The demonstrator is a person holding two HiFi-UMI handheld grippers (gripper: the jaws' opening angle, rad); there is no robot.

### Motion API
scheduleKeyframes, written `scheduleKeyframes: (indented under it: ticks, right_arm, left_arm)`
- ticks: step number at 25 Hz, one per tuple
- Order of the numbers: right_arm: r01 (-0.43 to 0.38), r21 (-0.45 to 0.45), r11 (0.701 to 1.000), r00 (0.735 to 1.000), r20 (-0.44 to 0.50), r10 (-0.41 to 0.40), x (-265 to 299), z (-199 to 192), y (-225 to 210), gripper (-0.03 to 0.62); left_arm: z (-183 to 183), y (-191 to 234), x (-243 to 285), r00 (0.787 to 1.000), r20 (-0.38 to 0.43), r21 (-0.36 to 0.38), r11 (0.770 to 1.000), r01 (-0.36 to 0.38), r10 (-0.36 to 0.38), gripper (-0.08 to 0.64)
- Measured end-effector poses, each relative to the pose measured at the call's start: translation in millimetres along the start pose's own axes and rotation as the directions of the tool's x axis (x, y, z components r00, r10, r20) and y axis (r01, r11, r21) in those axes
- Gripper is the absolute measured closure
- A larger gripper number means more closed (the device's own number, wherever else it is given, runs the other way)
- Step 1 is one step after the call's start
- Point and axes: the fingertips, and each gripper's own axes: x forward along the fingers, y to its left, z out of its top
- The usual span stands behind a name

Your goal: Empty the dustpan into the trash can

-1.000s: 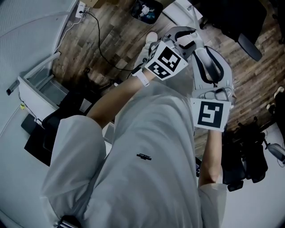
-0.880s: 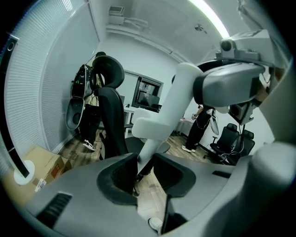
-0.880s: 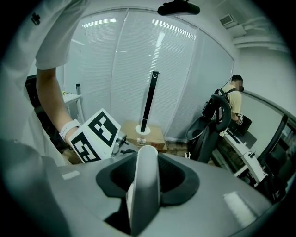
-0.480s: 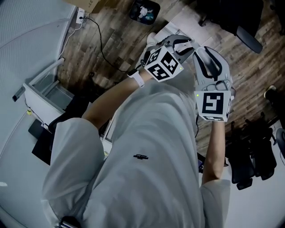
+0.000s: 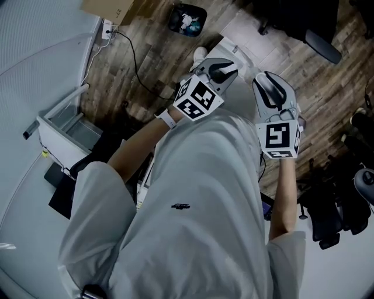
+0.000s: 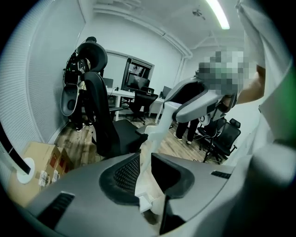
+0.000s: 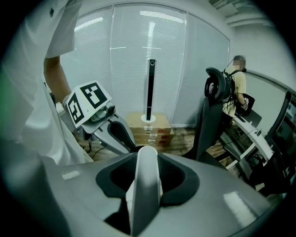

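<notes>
1. Judged from the pose, the step in hand is the carry. The dustpan (image 7: 147, 194) is held out in front of the person, not yet over the trash can (image 5: 187, 17). The can stands on the wooden floor (image 5: 146, 52) at 11 o'clock from the left gripper (image 5: 221, 65), well apart.
2. The next move calls for bringing the pan above the can's mouth and tipping it mouth-down.
3. The right gripper (image 5: 270, 84) has its fingers (image 7: 178, 178) clamped half-wide on the rounded white handle (image 7: 148, 159). The left fingers (image 6: 122, 173) pinch narrow on a thin white shaft (image 6: 147, 155).
4. The handle's long axis runs along the right fingers, from 6 o'clock to a rounded tip at centre. A pale flat piece (image 5: 242, 32) at 12 o'clock beyond the grippers may be the pan; I cannot tell.
</notes>
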Motion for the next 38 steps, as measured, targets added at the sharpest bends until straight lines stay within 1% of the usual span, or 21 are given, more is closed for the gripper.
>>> scheduleKeyframes:
  ticks: [4,6,8,10,14,16,20,23,26,28,31,35,38]
  right_arm:
    - [0.007,-0.011,1.000,1.000,-0.018,-0.008,0.4,-14.5,-4.0,0.449]
    - [0.020,-0.006,1.000,1.000,-0.022,-0.020,2.5,-21.1,-11.3,0.449]
    - [0.043,0.004,0.999,0.999,-0.022,-0.043,5.4,-27.0,-21.2,0.449]
    - [0.071,0.021,0.997,0.997,-0.021,-0.070,9.4,-32.1,-33.1,0.449]
    - [0.127,0.087,0.988,0.992,-0.024,-0.126,20.4,-42.4,-60.2,0.449]
    - [0.142,0.133,0.981,0.990,-0.032,-0.139,28.7,-50.7,-72.2,0.448]
    - [0.170,0.218,0.961,0.984,-0.083,-0.156,48.5,-75.7,-90.6,0.448]
    - [0.184,0.265,0.947,0.981,-0.115,-0.158,60.1,-92.1,-97.0,0.448]
    - [0.189,0.290,0.938,0.976,-0.158,-0.147,72.2,-108.3,-98.5,0.446]
    - [0.179,0.306,0.935,0.975,-0.182,-0.127,80.6,-120.5,-94.9,0.447]
    - [0.153,0.329,0.932,0.979,-0.182,-0.097,89.5,-130.1,-94.3,0.446]
    - [0.134,0.307,0.942,0.979,-0.191,-0.077,93.5,-117.2,-100.4,0.443]
    - [0.124,0.231,0.965,0.981,-0.174,-0.084,90.7,-108.6,-100.7,0.440]
  left_arm:
    - [4.1,-1.2,-12.4,1.000,0.003,-0.031,0.999,-0.027,0.027,0.506]
    - [6.8,-0.3,-15.6,0.999,0.003,-0.067,0.997,-0.037,0.037,0.530]
    - [9.0,2.4,-18.5,0.999,0.000,-0.115,0.992,-0.047,0.047,0.538]
    - [11.4,5.1,-22.6,0.998,-0.005,-0.145,0.988,-0.058,0.058,0.551]
    - [20.0,11.5,-31.2,0.997,-0.001,-0.177,0.981,-0.081,0.082,0.552]
    - [24.1,16.4,-34.3,0.995,0.008,-0.190,0.977,-0.095,0.098,0.552]
    - [32.2,26.0,-38.1,0.992,0.022,-0.221,0.968,-0.119,0.127,0.552]
    - [34.2,31.6,-41.1,0.989,0.017,-0.234,0.962,-0.140,0.148,0.552]
    - [36.4,38.2,-45.9,0.985,0.017,-0.241,0.957,-0.161,0.170,0.552]
    - [36.3,40.4,-49.3,0.983,0.014,-0.245,0.954,-0.172,0.181,0.552]
    - [35.2,41.5,-51.7,0.982,0.007,-0.242,0.954,-0.180,0.187,0.552]
    - [38.4,43.4,-52.2,0.982,0.005,-0.239,0.953,-0.184,0.191,0.552]
    - [42.4,41.8,-50.4,0.982,0.012,-0.235,0.955,-0.183,0.191,0.552]
